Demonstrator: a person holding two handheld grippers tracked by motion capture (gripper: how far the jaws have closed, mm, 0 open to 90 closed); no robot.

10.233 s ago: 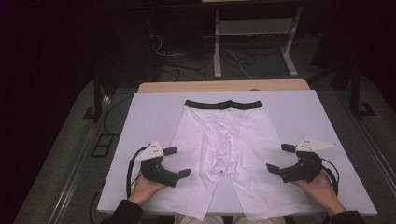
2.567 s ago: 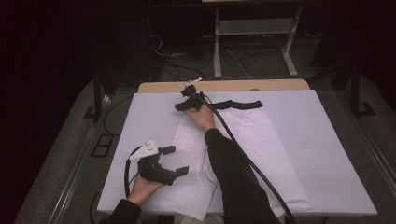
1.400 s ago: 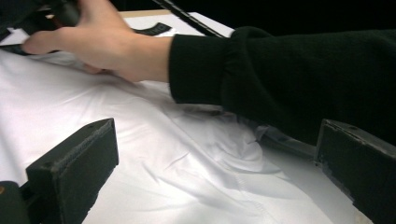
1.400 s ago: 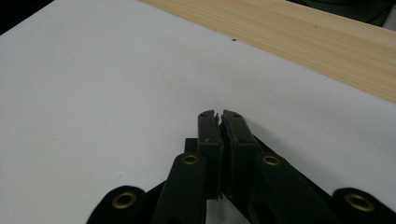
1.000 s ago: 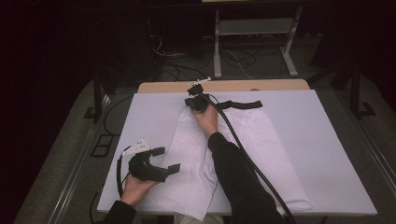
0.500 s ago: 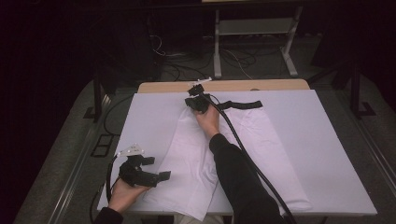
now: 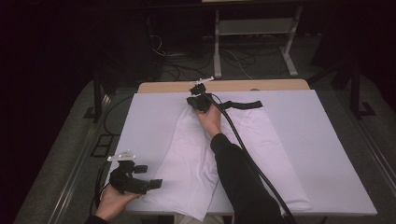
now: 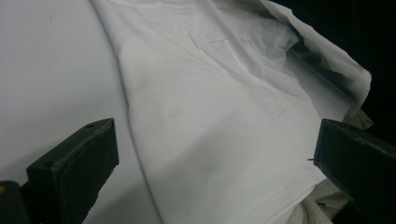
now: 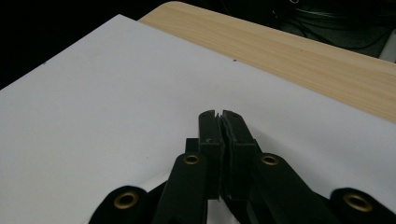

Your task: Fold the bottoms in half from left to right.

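Reached far across the table (image 7: pixel 327 140) with the right arm, sleeve stretched over the white shorts (image 7: pixel 196 158), wrist bent down at the far end near the wooden edge (image 7: pixel 261 85). Held the right gripper (image 7: pixel 200 99) there at the black waistband (image 7: pixel 243 104), jaws pressed tight together; in the right gripper view, seen closed pad to pad above the white cover (image 9: pixel 116 93), with a sliver of white cloth below them. Could not tell whether fabric or band sat pinched between. Trailed a thick black cable (image 7: pixel 243 144) back along the forearm.

Kept low at the near left corner with the left hand (image 7: pixel 112 201), palm up under the tool, left gripper (image 7: pixel 142 179) aimed level toward the near hem of the shorts. Jaws spread wide, nothing between the pads; in the left gripper view, pointed across the cloth (image 8: pixel 219 116), its folded edge running between the two black jaws.

Shorts lay flat mid-table, folded lengthwise, one leg draped over the near edge.
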